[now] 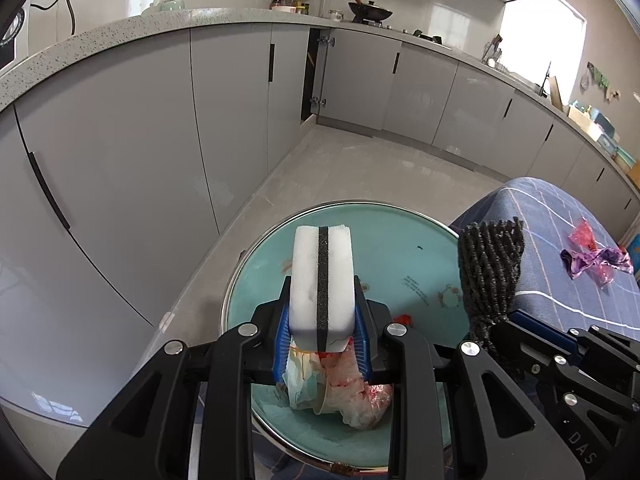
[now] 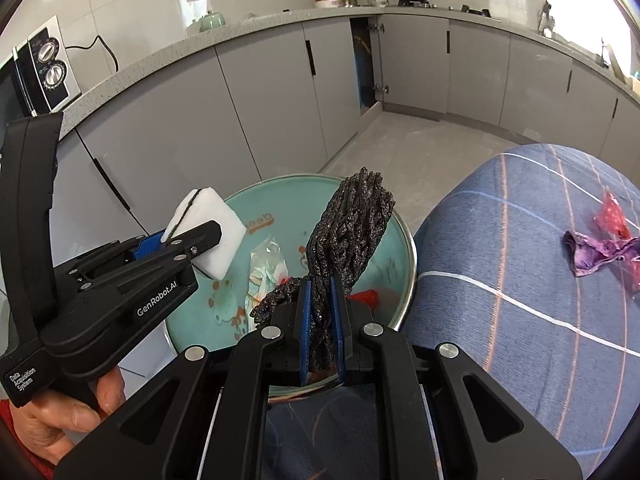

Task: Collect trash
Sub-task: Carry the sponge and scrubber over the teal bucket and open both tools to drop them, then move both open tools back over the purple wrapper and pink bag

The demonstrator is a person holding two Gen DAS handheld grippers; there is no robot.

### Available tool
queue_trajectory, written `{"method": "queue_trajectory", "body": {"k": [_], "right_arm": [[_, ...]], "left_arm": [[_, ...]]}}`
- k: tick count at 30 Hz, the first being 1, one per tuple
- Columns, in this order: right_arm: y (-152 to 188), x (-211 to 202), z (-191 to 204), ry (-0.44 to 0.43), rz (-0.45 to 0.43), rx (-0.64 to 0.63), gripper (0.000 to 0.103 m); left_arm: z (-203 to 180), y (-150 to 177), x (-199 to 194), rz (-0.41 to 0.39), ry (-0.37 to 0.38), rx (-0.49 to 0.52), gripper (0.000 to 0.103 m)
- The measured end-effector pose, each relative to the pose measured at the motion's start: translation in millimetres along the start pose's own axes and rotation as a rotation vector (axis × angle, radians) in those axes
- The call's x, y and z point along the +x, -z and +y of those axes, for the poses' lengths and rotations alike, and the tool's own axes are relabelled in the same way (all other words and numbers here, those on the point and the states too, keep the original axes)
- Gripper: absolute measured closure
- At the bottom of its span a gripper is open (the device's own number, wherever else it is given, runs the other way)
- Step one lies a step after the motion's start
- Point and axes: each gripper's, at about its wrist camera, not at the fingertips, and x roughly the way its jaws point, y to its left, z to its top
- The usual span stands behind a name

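My left gripper [image 1: 322,330] is shut on a white sponge with a black middle layer [image 1: 322,280] and holds it over a round teal basin [image 1: 420,240]. It shows from the side in the right wrist view [image 2: 204,240]. My right gripper [image 2: 323,300] is shut on a black mesh scrubber [image 2: 352,220], held over the basin's right side [image 2: 400,248]. Crumpled wrappers [image 1: 344,392] and a red scrap [image 2: 366,296] lie in the basin. A purple wrapper [image 2: 600,252] and a red one [image 2: 612,216] lie on the blue checked cloth [image 2: 500,280].
Grey kitchen cabinets [image 1: 140,140] run along the left and back, one door ajar [image 1: 316,76]. A wok [image 1: 370,10] and a spice rack stand on the counter. A microwave [image 2: 44,72] stands on the left counter. Grey tile floor [image 1: 360,168] lies beyond the basin.
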Motion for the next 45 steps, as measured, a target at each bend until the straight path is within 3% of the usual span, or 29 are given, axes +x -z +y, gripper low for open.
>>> {"method": "queue_trajectory", "body": {"k": [10, 11, 13, 14, 15, 24, 26, 28, 32, 38, 42, 45], "right_arm": [[-2.4, 21.4, 0.8, -0.045, 0.066, -0.018, 0.091], [-2.3, 24.6, 1.4, -0.047, 0.073, -0.026, 0.088], [-1.6, 28.9, 0.5, -0.047, 0.087, -0.031, 0.073], [-0.7, 28.0, -2.2, -0.046, 0.084, -0.023, 0.06], [0.1, 24.6, -4.8, -0.045, 0.07, -0.015, 0.055], [4.8, -33.6, -31.5, 0.011, -0.081, 0.079, 0.055], [6.1, -47.3, -39.2, 0.028, -0.118, 0.109, 0.055], [12.2, -61.2, -43.1, 0.05, -0.153, 0.126, 0.055], [14.4, -78.5, -50.6, 0.08, -0.197, 0.142, 0.055], [23.2, -94.7, -62.4, 0.097, -0.22, 0.173, 0.055], [28.4, -102.9, -68.9, 0.107, -0.232, 0.195, 0.055], [33.8, -110.0, -73.3, 0.109, -0.241, 0.213, 0.055]], "left_arm": [[1.3, -2.3, 6.9, 0.015, -0.014, 0.004, 0.077], [0.9, -1.8, 7.8, 0.017, -0.017, 0.006, 0.077], [0.8, -1.4, 9.4, 0.023, -0.023, 0.005, 0.077], [0.6, -1.4, 10.3, 0.026, -0.025, 0.005, 0.077], [0.3, -1.6, 10.8, 0.028, -0.025, 0.005, 0.077], [-7.8, -2.0, 9.8, 0.036, -0.032, 0.025, 0.075], [-11.7, -2.3, 8.1, 0.035, -0.041, 0.032, 0.065], [-15.7, -2.6, 2.8, 0.016, -0.073, 0.039, 0.039], [-26.0, -4.6, -10.3, -0.033, -0.13, 0.076, 0.022], [-39.5, -6.8, -30.5, -0.084, -0.161, 0.086, 0.017], [-44.4, -5.0, -44.6, -0.121, -0.183, 0.09, 0.006], [-51.3, -4.3, -55.9, -0.135, -0.183, 0.098, 0.006]]}}
